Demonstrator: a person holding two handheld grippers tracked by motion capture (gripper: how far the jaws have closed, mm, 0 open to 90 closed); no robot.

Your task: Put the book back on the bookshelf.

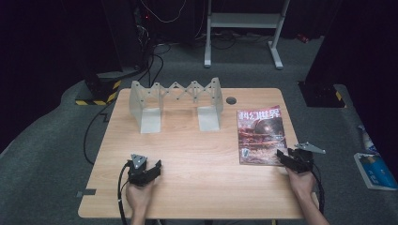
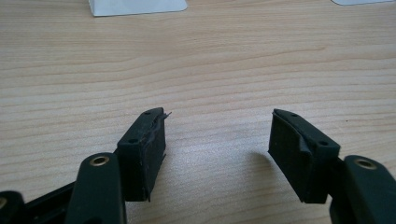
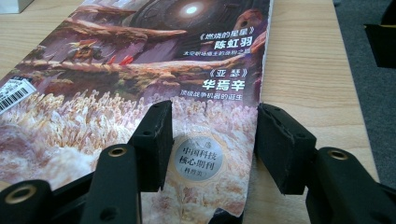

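A magazine (image 1: 260, 136) with a dark red illustrated cover lies flat near the right edge of the wooden table (image 1: 197, 187). My right gripper (image 1: 287, 155) sits at its near right corner with jaws open. In the right gripper view the magazine (image 3: 140, 70) lies under the right gripper (image 3: 212, 116): one jaw hangs over the cover and the other stands at the page edge. My left gripper (image 1: 149, 165) rests low at the front left, open. In the left gripper view, only bare wood lies between the jaws of the left gripper (image 2: 217, 126).
A grey expanding book rack (image 1: 176, 101) stands at the table's back left; its base plate (image 2: 137, 5) shows ahead of the left gripper. A cable hole (image 1: 231, 100) sits behind the magazine. A blue-and-white item (image 1: 375, 168) lies on the floor at right.
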